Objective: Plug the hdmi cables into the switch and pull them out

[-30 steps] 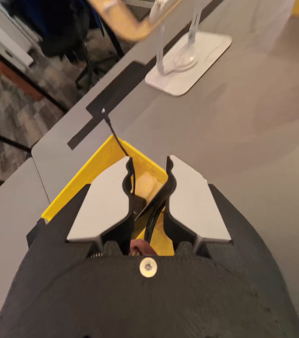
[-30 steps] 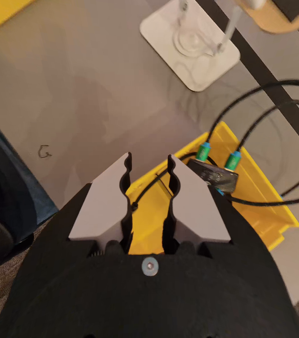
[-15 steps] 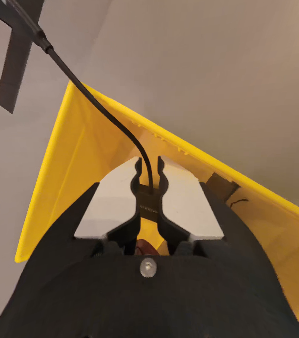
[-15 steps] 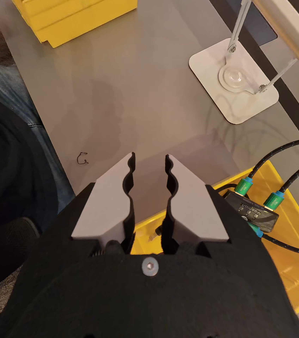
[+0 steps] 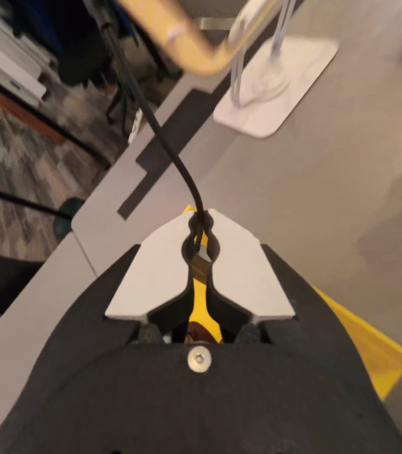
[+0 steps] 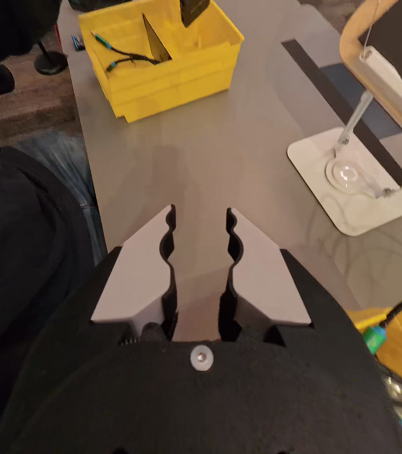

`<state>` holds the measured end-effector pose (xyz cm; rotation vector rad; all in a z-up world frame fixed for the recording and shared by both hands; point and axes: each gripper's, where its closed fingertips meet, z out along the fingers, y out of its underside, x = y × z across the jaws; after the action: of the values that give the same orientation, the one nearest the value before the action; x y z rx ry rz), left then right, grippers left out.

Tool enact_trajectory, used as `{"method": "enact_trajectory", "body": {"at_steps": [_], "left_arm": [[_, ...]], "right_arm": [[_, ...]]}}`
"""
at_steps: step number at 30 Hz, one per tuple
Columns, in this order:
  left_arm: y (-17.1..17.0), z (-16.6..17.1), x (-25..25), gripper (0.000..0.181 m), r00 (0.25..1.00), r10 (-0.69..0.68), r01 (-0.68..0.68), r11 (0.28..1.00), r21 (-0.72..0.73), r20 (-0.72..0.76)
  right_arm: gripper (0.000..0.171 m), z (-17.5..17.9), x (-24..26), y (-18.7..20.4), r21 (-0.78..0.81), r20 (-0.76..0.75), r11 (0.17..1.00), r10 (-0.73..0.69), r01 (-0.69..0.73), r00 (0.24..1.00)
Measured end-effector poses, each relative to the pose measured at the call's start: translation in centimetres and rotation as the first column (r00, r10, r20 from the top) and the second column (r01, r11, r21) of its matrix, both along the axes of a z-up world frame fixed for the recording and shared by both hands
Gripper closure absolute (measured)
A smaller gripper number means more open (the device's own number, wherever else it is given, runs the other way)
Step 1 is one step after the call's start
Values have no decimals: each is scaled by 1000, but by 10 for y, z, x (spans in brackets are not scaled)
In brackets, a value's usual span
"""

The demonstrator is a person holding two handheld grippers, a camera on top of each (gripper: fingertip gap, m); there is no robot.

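Observation:
My left gripper point(image 5: 201, 213) is shut on the plug end point(image 5: 201, 269) of a thin black cable point(image 5: 170, 152), held above a yellow bin point(image 5: 367, 344). The cable runs up and away past the table's far edge. My right gripper point(image 6: 200, 208) is open and empty over bare grey table point(image 6: 195, 159). At the lower right of the right wrist view, two green plugs point(image 6: 377, 340) on braided black cables sit over a second yellow bin point(image 6: 401, 331). The switch there is blurred and mostly hidden behind the gripper body.
A yellow bin point(image 6: 170, 81) with a divider and loose cables with teal plugs point(image 6: 126, 59) stands at the far end, a black object point(image 6: 192, 9) above it. A white lamp base shows in both views point(image 6: 350, 186) point(image 5: 276, 98). A person's dark clothing point(image 6: 23, 221) is at the left table edge. Across from one pair of fingers to the other is roughly 35 cm.
My left gripper closed on the black plug down in the bin and lifted it out. My right gripper swung away from the bin with the switch, out over the table, and its jaws stand wider.

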<state>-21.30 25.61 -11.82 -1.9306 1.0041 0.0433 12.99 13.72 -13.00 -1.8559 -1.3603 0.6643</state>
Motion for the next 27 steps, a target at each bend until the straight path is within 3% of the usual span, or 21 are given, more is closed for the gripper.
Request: {"method": "enact_trajectory", "body": {"at_steps": [3, 5, 11, 17, 21, 24, 27], "left_arm": [[-23, 30, 49, 178, 986, -113, 112, 994, 15, 119], [-39, 32, 88, 178, 970, -192, 194, 981, 1, 149], [-78, -13, 193, 178, 907, -396, 408, 910, -67, 142], [-96, -38, 249, 178, 831, -501, 542, 828, -146, 242], [-102, -55, 263, 178, 782, -612, 623, 772, -121, 123], [-94, -86, 259, 178, 787, -614, 600, 784, -158, -57], [-98, -110, 263, 178, 772, -628, 607, 774, -177, -97]], "right_arm": [[121, 1, -29, 1, 18, -38, 999, 32, -31, 999], [111, -5, -47, 2, 21, -25, 998, 52, -51, 998], [104, -24, -75, 2, -16, -28, 997, 78, -79, 997], [91, -64, -84, 8, -125, -45, 989, 73, -78, 996], [92, -99, -58, 19, -191, 101, 982, 8, 12, 995], [99, -100, -37, 23, -254, 80, 963, -72, 90, 994], [104, -97, -8, 32, -252, 93, 945, -191, 209, 977]]}}
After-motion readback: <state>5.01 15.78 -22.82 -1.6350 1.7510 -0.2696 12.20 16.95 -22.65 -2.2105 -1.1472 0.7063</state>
